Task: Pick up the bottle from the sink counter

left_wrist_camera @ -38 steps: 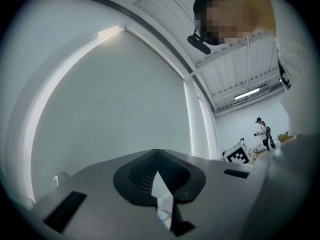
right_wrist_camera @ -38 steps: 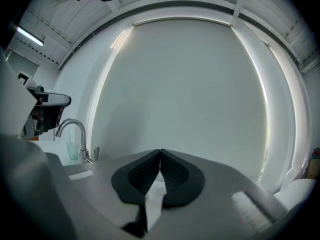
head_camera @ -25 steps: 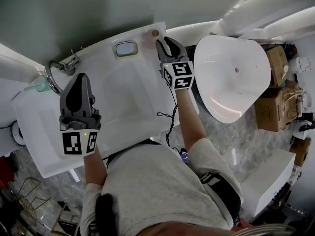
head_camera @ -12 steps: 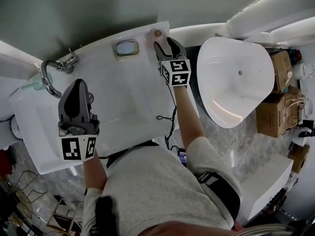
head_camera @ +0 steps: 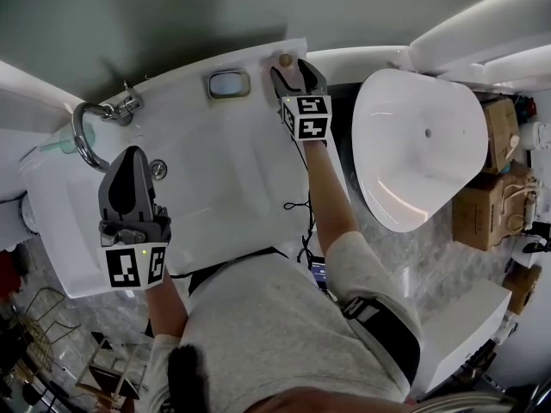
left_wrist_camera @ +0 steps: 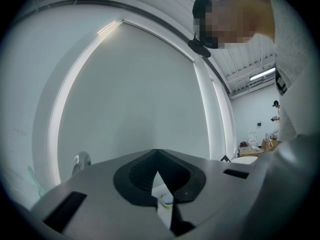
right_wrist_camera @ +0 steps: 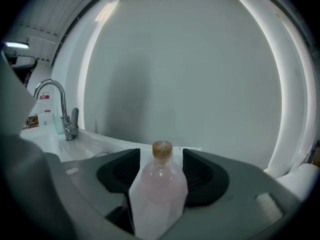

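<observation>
At the left we see the left claw (head_camera: 129,157) held over the white sink basin, its jaws brought together at the tips with nothing between them, as the left gripper view (left_wrist_camera: 157,153) shows; just beyond it the chrome faucet (head_camera: 86,132) curves up from the back left of the bench (head_camera: 69,231). Moving right, the bottle (head_camera: 285,60) stands upright on the back right corner of the bench, close to the wall; it is clear and pale pink, with a brown cork-like cap. The right claw (head_camera: 297,74) reaches that corner; its jaws have just been opening and stand wide, one on each side of the bottle (right_wrist_camera: 161,184), which rises between them in the right gripper view (right_wrist_camera: 161,153); we see gaps beside its neck, and it rests on the bench, not gripped. Farther right, apart from the bench, lies a white bowl-shaped fixture (head_camera: 422,144).
</observation>
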A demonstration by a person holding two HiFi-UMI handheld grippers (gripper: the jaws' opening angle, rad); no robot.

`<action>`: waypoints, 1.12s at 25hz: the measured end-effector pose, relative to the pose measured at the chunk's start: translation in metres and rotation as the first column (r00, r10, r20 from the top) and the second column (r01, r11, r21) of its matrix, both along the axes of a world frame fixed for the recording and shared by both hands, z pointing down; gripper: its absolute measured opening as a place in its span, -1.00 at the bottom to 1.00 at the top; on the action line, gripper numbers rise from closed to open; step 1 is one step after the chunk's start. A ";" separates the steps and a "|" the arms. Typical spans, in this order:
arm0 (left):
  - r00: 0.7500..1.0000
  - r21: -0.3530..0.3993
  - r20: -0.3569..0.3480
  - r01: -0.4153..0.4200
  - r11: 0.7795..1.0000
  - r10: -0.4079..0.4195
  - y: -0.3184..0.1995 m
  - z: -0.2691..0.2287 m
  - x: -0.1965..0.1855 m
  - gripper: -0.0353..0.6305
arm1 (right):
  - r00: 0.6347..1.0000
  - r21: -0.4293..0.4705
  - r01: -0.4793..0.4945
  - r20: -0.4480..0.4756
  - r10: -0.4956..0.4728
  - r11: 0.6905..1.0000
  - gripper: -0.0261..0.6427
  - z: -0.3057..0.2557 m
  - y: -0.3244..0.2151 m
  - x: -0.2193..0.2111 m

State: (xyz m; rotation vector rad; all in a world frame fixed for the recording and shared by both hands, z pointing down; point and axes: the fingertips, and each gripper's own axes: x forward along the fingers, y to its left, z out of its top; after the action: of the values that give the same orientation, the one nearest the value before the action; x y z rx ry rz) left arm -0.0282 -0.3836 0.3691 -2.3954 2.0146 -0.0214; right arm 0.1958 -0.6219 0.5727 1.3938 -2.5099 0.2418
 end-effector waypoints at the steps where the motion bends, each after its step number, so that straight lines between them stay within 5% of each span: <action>1: 1.000 -0.002 0.001 0.006 1.000 -0.006 0.000 0.000 -0.002 -0.87 | 1.000 -0.005 -0.002 0.001 0.002 1.000 -0.13 0.002 -0.002 -0.001; 12: 0.999 -0.034 0.014 0.032 0.999 -0.032 -0.012 0.013 -0.010 -0.87 | 1.000 0.019 0.008 0.026 -0.008 1.000 -0.13 0.013 -0.020 -0.013; 28: 0.999 -0.068 0.025 0.036 0.997 -0.034 -0.023 0.023 -0.007 -0.87 | 0.998 0.071 0.009 0.064 -0.014 0.997 -0.48 0.013 -0.028 -0.016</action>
State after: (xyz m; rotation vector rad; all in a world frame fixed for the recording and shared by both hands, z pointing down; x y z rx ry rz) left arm -0.0352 -0.4071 0.3923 -2.3870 2.0792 -0.1203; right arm 0.1795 -0.6499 0.5860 1.4191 -2.6015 0.2010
